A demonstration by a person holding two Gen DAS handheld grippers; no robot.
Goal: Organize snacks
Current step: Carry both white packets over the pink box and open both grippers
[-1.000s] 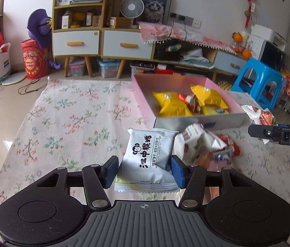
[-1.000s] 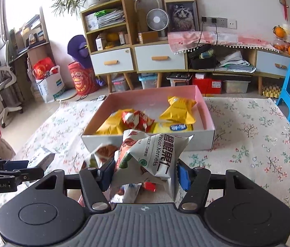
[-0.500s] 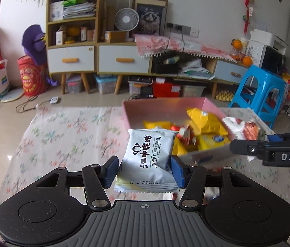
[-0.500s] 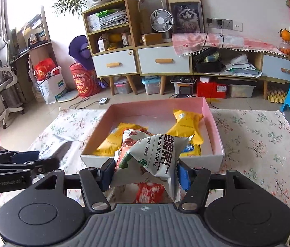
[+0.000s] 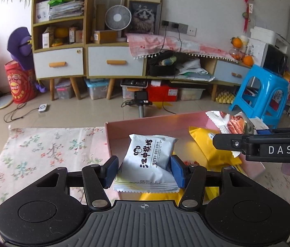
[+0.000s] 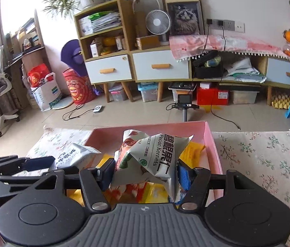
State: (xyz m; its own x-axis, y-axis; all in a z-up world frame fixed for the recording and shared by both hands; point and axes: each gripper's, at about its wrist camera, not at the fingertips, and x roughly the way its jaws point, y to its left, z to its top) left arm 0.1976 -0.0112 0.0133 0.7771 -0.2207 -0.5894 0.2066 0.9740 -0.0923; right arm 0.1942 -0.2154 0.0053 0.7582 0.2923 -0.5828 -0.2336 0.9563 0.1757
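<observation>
A floral tablecloth (image 6: 268,164) is spread over the table, and a pink box (image 6: 211,142) is placed on it toward the far edge, its top open so that snacks can be dropped in. Yellow snack packets (image 5: 210,144) are already lying inside, mostly in the right half of the box, while the left part near the wall looks freer.

Both tongs are held above the box, side by side. The left gripper (image 5: 144,169) is partly closed on a white coconut biscuit packet (image 5: 150,160); the blue pads are pressed on its two sides, and the packet is carried upright over the near left corner of the box. The right gripper (image 6: 144,175) is closed about halfway on a crumpled bag of pecan kernels (image 6: 157,154), which is kept above the middle of the box. Both packets are judged to be held high so that they pass over the wall and can be released inside.

The two grippers are near each other, so a collision between them is possible when the packets are lowered. The packets already in the box can also make the new ones lie unevenly.

Behind the table a tripod with a small camera (image 6: 184,100) is standing on the floor, and a blue stool (image 5: 260,94) is seen farther to the right.
</observation>
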